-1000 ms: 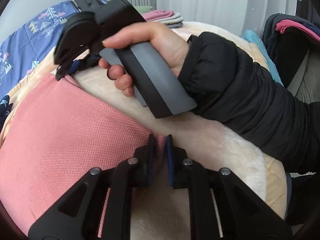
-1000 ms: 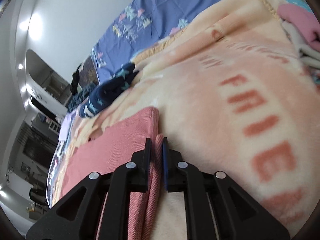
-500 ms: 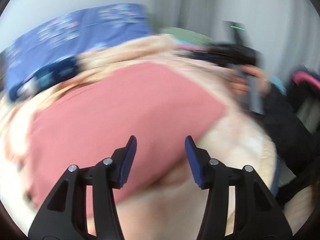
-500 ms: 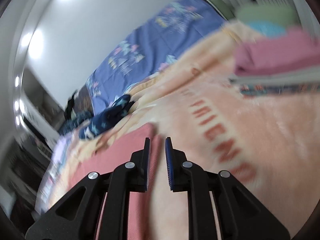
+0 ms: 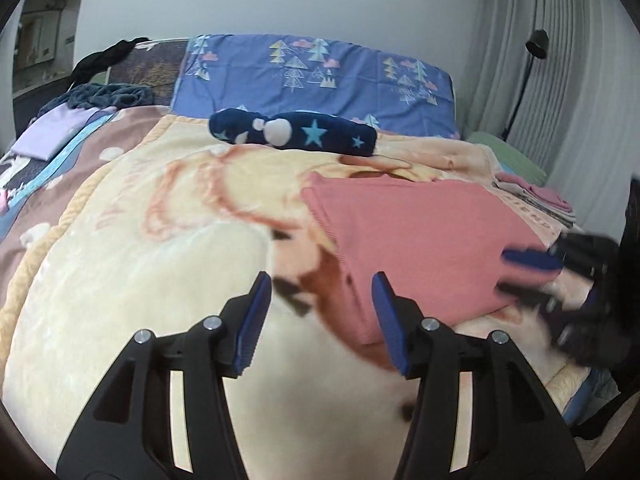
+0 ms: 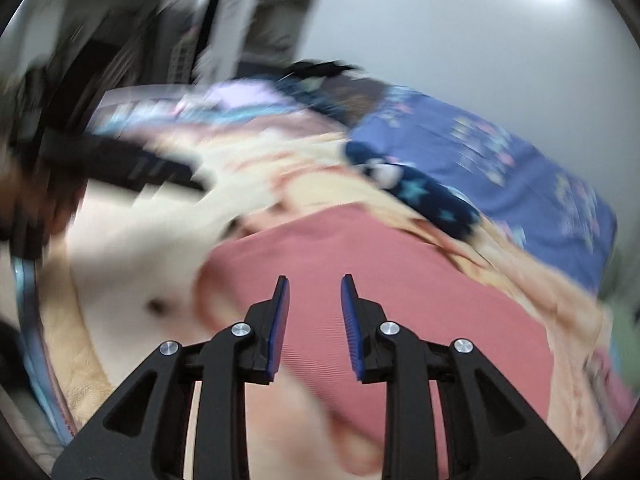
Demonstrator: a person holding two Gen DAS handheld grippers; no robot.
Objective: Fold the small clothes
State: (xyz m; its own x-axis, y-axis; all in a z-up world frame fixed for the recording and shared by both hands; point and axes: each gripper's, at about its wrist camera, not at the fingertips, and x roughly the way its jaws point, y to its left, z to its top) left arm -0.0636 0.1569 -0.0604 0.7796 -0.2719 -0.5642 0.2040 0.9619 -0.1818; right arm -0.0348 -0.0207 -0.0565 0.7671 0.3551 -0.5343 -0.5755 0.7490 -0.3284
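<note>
- Left gripper (image 5: pixel 317 312): jaws wide apart, empty, at the pink garment's (image 5: pixel 420 236) near-left corner.
- Right gripper (image 6: pixel 312 320): parted, empty, over its near edge, closer.

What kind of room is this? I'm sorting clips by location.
Most likely a bedroom: the pink garment lies on a plush blanket spread over a bed, with a tree-print pillow at its head and curtains beside it.
</note>
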